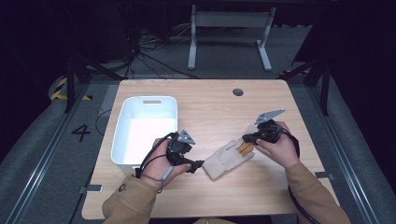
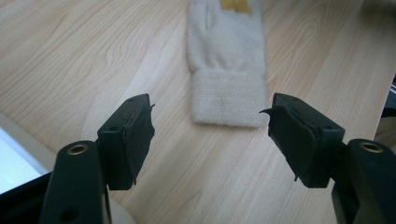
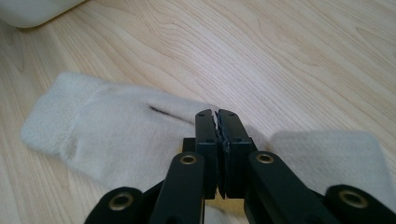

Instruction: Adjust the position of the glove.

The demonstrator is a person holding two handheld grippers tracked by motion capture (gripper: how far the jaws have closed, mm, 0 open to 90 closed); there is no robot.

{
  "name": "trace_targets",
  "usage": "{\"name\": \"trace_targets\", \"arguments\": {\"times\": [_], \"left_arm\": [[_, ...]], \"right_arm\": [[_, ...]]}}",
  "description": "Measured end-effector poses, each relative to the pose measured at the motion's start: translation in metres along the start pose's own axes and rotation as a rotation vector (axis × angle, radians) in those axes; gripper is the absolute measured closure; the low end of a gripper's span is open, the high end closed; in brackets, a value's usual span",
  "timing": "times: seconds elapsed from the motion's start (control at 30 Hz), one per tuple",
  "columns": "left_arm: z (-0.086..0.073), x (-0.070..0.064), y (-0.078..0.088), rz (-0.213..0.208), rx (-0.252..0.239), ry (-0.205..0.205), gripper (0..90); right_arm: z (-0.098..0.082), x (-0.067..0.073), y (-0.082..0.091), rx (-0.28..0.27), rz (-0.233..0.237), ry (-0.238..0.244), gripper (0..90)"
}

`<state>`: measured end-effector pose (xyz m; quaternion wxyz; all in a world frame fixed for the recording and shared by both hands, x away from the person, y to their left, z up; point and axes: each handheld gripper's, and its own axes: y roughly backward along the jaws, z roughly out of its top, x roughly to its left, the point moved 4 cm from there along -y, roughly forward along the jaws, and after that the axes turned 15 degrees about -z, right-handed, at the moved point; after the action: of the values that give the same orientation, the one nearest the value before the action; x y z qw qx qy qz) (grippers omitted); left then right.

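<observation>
Item: cream knitted glove [image 1: 227,157], lying flat on the wooden table [image 1: 210,112], a short way to the right of the white bin [image 1: 140,128] and apart from it. Cuff toward the person's near edge; fingers pointing away to the right; a tan patch at the finger end.

Right gripper [image 1: 246,138]: over the glove's finger end, jaws pressed together; whether any knit is pinched between them cannot be told. The right gripper view shows the glove [image 3: 112,135] spread under the jaw tips.

Left gripper [image 1: 198,164]: between bin and glove, just beside the cuff, jaws spread wide with nothing between them. The left gripper view shows the cuff [image 2: 229,100] beyond the jaws.
</observation>
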<state>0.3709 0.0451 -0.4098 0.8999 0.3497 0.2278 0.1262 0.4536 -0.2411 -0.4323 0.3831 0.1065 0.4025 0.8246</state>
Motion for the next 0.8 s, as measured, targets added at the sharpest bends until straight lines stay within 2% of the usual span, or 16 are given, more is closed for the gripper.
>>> {"name": "trace_targets", "arguments": {"times": [0.13, 0.43, 0.63, 0.8], "left_arm": [[-0.004, 0.001, 0.002, 0.009, -0.001, 0.011, 31.2], [-0.009, 0.001, 0.001, 0.010, 0.009, 0.017, 30.8], [-0.009, 0.001, 0.000, 0.011, 0.013, 0.019, 30.5], [-0.009, 0.000, -0.004, 0.005, 0.021, 0.013, 30.4]], "right_arm": [[0.005, 0.004, -0.010, -0.002, 0.019, 0.004, 88.1], [0.007, 0.011, -0.033, 0.020, 0.023, 0.013, 88.4], [0.000, 0.003, -0.046, 0.047, 0.005, -0.044, 88.1], [-0.004, 0.000, -0.049, 0.061, -0.005, -0.047, 88.2]]}}
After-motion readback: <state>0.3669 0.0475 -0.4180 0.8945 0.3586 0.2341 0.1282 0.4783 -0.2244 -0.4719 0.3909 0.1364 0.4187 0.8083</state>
